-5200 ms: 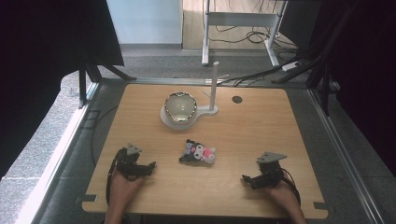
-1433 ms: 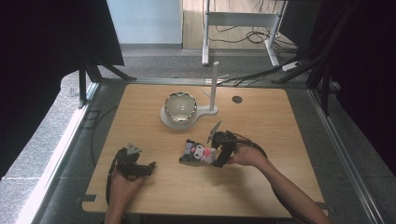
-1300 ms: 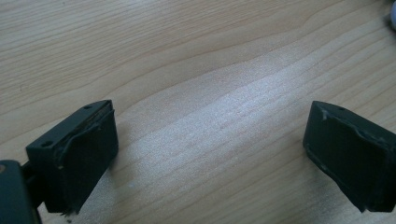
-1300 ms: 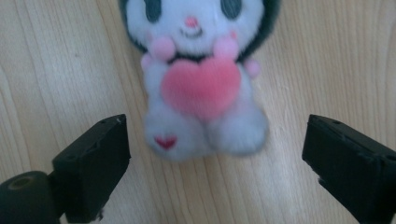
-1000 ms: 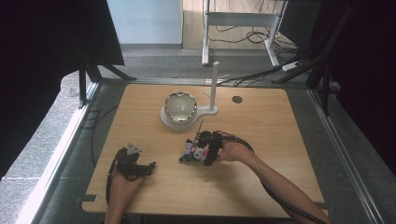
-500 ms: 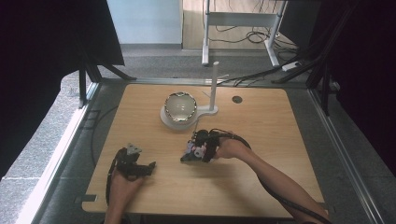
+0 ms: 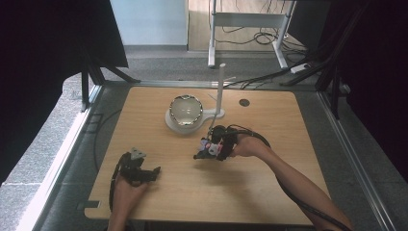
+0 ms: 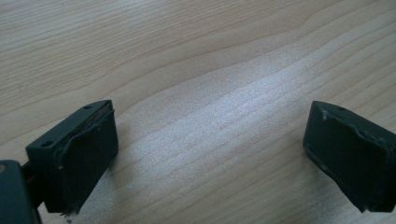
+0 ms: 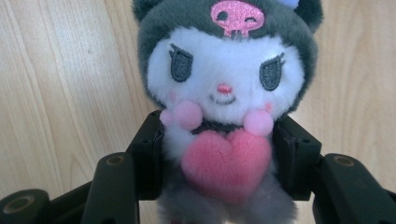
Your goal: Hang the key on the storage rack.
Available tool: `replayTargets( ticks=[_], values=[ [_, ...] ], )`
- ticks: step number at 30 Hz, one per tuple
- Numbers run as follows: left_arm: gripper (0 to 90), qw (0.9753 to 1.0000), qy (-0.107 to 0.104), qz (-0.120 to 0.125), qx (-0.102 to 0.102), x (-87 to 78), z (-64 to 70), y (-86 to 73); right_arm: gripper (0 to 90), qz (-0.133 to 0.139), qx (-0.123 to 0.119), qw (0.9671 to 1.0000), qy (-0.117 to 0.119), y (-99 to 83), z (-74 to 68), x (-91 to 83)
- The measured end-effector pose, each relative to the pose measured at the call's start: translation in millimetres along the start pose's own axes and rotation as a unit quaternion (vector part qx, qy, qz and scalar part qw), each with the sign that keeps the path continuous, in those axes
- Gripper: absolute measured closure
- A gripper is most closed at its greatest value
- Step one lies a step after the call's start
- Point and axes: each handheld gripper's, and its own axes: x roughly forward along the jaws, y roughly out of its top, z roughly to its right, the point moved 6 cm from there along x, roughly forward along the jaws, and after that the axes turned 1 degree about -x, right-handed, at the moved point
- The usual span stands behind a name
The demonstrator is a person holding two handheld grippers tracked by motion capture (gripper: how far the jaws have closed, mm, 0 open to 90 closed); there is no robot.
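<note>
Right tool (image 9: 219, 158) pinching plush toy (image 9: 224, 93); left tool (image 8: 210, 154) spread; bowl (image 7: 185, 109) near

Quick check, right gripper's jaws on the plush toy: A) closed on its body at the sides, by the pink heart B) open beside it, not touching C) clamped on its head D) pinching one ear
A: in the right gripper view the right gripper has a jaw pressed into each side of the plush toy, level with the pink heart, below the head.
</note>
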Motion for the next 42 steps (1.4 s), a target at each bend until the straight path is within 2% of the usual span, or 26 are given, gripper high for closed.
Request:
replayTargets(
  ticks=[7, 10, 22, 28, 42],
  values=[
    [3.2, 1.0, 0.0, 0.0, 0.001, 0.0, -0.1, 0.0, 44.3, 0.009, 0.016, 0.9998, 0.006, -10.4, 7.7, -17.8],
    [3.2, 1.0, 0.0, 0.001, 0.001, 0.1, 0.0, 0.1, 44.1, 0.019, 0.025, 0.9993, 0.021, -14.4, 10.9, -24.4],
    [3.2, 1.0, 0.0, 0.0, 0.001, 0.1, -0.2, 0.1, 44.2, 0.02, 0.053, 0.9984, -0.003, -33.8, 33.7, -52.9],
    [3.2, 1.0, 0.0, 0.001, 0.0, 0.2, -0.1, 0.2, 44.3, 0.029, 0.077, 0.9965, -0.016, -42.2, 46.6, -70.1],
    [3.2, 1.0, 0.0, 0.001, 0.0, 0.3, 0.0, 0.2, 44.3, 0.048, 0.111, 0.9914, -0.048, -58.5, 79.6, -101.2]
  ],
)
